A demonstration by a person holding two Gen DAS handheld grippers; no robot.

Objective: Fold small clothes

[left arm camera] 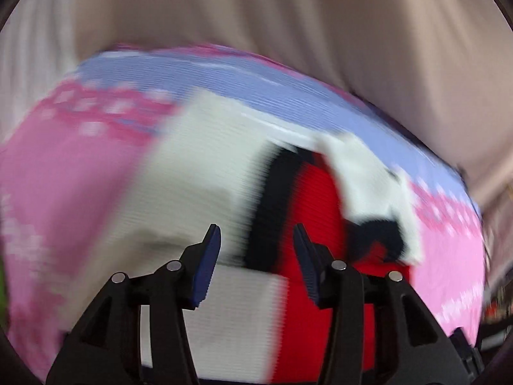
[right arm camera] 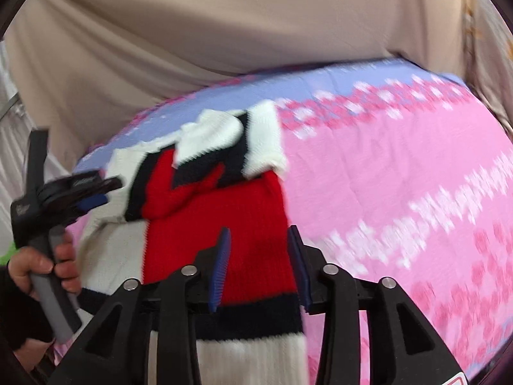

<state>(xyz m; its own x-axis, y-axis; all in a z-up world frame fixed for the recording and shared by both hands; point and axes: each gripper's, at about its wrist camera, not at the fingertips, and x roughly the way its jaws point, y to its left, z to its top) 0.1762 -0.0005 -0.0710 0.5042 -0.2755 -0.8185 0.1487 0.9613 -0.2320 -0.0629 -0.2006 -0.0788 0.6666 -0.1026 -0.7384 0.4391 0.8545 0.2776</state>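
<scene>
A small knit sweater (right arm camera: 211, 211) in red, white and navy lies on a pink and lilac sheet (right arm camera: 400, 173), its sleeves folded in over its body. My right gripper (right arm camera: 259, 240) is open and hovers over the red part near the hem, holding nothing. My left gripper (left arm camera: 256, 240) is open over the same sweater (left arm camera: 198, 160), above the line where white meets red. The left gripper also shows in the right wrist view (right arm camera: 96, 192), at the sweater's left edge, held by a hand. Both views are blurred by motion.
A beige curtain (right arm camera: 224, 25) hangs behind the far edge of the sheet (left arm camera: 64, 176). The person's hand (right arm camera: 41, 266) grips the left tool's handle at the lower left. Pink sheet stretches to the right of the sweater.
</scene>
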